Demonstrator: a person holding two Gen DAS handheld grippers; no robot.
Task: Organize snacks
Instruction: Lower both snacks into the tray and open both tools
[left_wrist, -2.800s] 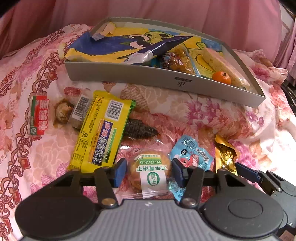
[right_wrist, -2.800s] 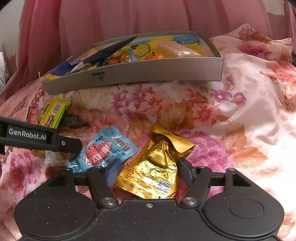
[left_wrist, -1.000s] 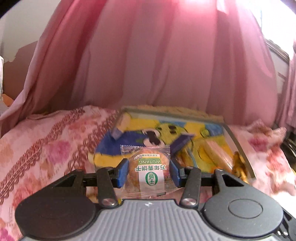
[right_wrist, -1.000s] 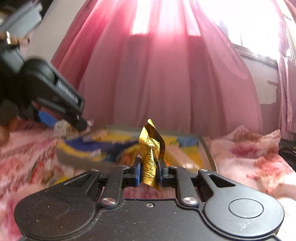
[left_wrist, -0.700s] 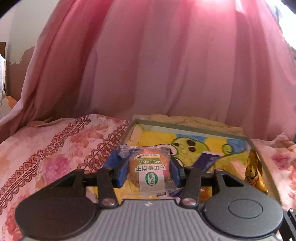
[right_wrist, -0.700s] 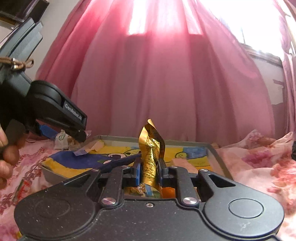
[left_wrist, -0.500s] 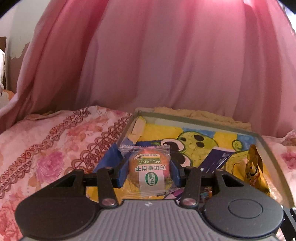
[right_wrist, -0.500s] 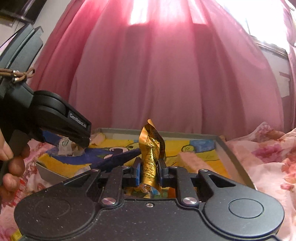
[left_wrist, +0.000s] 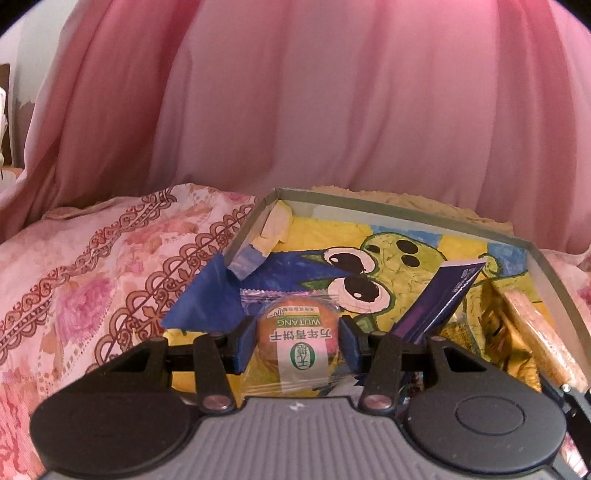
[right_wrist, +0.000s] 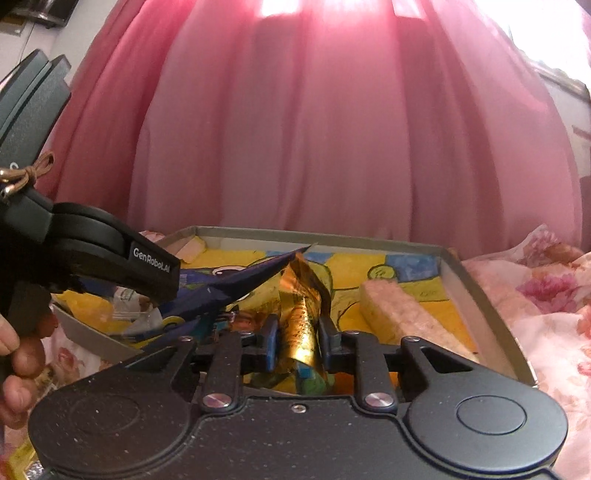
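Left gripper (left_wrist: 298, 343) clamps a biscuit (left_wrist: 297, 335) over the box's (left_wrist: 402, 211) near-left corner; right gripper (right_wrist: 297, 341) loosely flanks a gold pouch (right_wrist: 300, 325) (fingers parted, grasp unclear) mid-box.

Both views are lit from behind through the pink curtain (right_wrist: 332, 129), and everything is tinted rosy. In the right wrist view the curtain's top is blown out to white glare. The black gripper bodies are left in shadow. Strong fisheye bending and dark corners are seen at the edges. The curtain is rendered soft; the gold wrapper (right_wrist: 299, 325) glints sharply.
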